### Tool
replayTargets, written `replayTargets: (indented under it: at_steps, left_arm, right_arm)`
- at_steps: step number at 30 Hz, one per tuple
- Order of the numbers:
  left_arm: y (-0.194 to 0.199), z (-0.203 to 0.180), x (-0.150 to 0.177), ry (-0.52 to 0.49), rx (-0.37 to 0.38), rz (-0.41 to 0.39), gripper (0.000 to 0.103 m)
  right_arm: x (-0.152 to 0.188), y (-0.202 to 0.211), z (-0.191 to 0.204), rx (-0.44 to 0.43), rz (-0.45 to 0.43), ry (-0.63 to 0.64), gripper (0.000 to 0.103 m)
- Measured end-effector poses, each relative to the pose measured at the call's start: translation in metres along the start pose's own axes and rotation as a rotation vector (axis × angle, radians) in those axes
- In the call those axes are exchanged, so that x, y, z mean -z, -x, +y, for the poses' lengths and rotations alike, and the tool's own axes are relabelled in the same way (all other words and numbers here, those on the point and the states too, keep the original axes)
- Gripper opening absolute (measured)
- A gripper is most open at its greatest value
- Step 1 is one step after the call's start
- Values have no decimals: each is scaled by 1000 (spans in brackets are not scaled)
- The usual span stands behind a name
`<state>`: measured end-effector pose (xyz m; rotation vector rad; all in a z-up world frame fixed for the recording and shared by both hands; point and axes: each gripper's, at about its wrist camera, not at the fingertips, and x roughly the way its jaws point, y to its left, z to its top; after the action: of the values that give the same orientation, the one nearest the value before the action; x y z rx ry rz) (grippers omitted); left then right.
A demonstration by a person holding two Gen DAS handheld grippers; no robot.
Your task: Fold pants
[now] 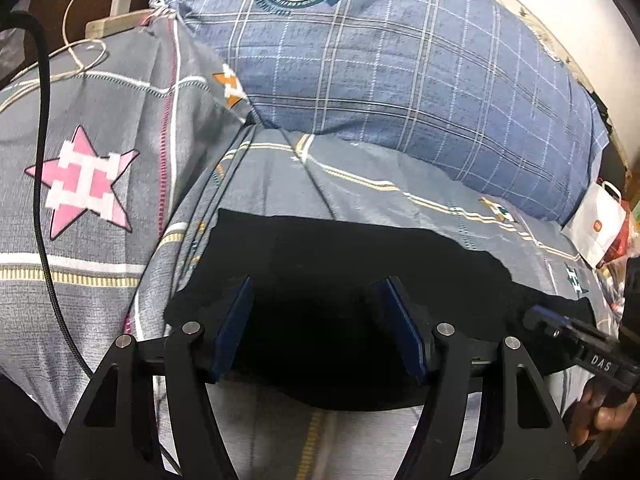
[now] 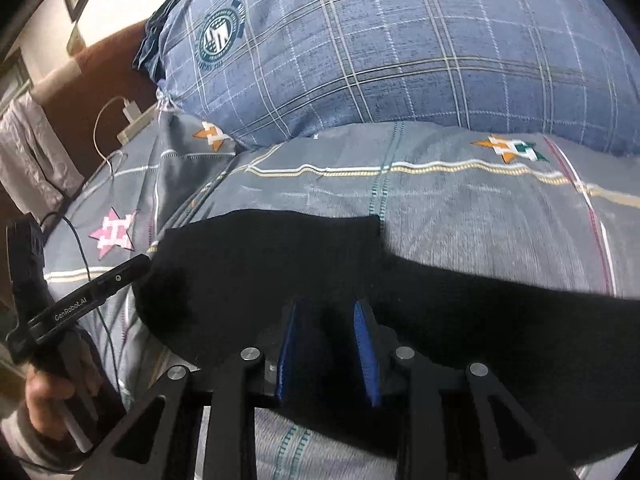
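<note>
Black pants [image 1: 340, 264] lie flat on the grey patterned bedsheet [image 1: 100, 280], folded into a dark slab with a straight far edge. My left gripper [image 1: 318, 284] hangs over the left part of the pants, jaws wide and open, nothing pinched. Over the middle of the pants [image 2: 260, 256] my right gripper [image 2: 326, 306] stands with its blue pads [image 2: 362, 344] a narrow gap apart and black cloth beneath them; I see no cloth pressed between them. Each tool shows in the other's view: the right gripper [image 1: 536, 316] at the pants' right end, the left gripper [image 2: 138, 266] at their left edge.
A big blue plaid pillow [image 1: 400, 60] lies just beyond the pants. A white charger and cable [image 1: 120, 0] rest at the far left, and a black cable [image 1: 40, 160] crosses the sheet. A white paper bag [image 1: 596, 228] stands at the right edge.
</note>
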<state>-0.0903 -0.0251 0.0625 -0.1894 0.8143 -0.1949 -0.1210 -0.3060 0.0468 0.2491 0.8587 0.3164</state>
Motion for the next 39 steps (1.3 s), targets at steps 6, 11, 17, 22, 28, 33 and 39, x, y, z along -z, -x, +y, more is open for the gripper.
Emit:
replayTargets:
  at_steps: [6, 11, 17, 22, 28, 33, 39]
  left_arm:
    - [4, -26, 1, -68, 31, -9, 66]
    - [-2, -45, 2, -97, 77, 17, 67]
    - [-10, -79, 5, -164, 116, 59, 66]
    - [-16, -113, 8, -218, 184, 84, 77]
    - [-31, -171, 8, -318, 264, 123, 77]
    - [-38, -221, 11, -421, 303, 128, 77]
    - [-53, -255, 7, -474, 313, 132, 77]
  right_arm:
    - [14, 19, -17, 20, -23, -65, 37]
    - [23, 37, -31, 39, -41, -115, 38]
    - [38, 60, -49, 71, -61, -143, 43]
    - [61, 78, -77, 111, -63, -220, 43]
    - [91, 107, -124, 149, -91, -376, 43]
    - [100, 122, -148, 173, -124, -448, 44]
    - [106, 122, -162, 171, -127, -491, 44]
